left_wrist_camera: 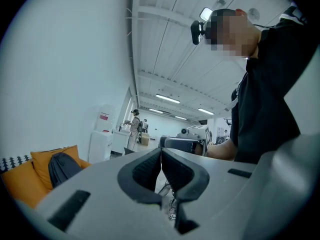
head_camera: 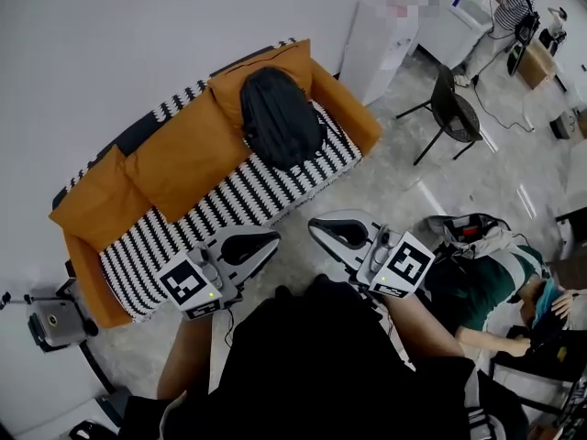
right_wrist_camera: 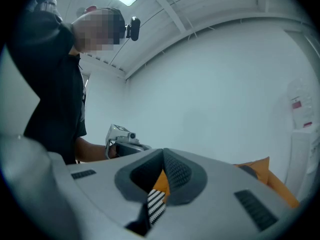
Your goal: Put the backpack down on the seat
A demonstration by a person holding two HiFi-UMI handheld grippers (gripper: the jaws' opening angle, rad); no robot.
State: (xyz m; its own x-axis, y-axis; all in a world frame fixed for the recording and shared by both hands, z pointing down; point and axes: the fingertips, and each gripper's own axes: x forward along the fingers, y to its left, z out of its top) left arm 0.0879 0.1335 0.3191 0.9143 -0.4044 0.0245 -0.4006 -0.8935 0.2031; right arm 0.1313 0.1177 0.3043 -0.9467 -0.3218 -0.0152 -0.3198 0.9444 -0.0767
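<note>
White walls and a pale, marbled floor [head_camera: 404, 191] frame the scene, with the person holding both tools low in front of the body. The left gripper [head_camera: 261, 244] has its jaws pressed together with nothing between them. The right gripper [head_camera: 323, 227], near it, is likewise closed and empty. Both tips point toward the sofa [head_camera: 174, 149], an orange piece with a black-and-white striped seat cover [head_camera: 238, 200] that stands against the wall. The black backpack [head_camera: 280, 117] rests on that seat toward the sofa's right end, leaning back against an orange cushion, well apart from both grippers.

Beyond the sofa's right arm, a white cabinet [head_camera: 381, 39] stands against the wall, and a black chair [head_camera: 454, 113] sits on the open floor near it. A person in a striped shirt [head_camera: 509, 9] stands at a counter in the far corner. Another person in a green-and-white top [head_camera: 486, 287] sits low at the right edge.
</note>
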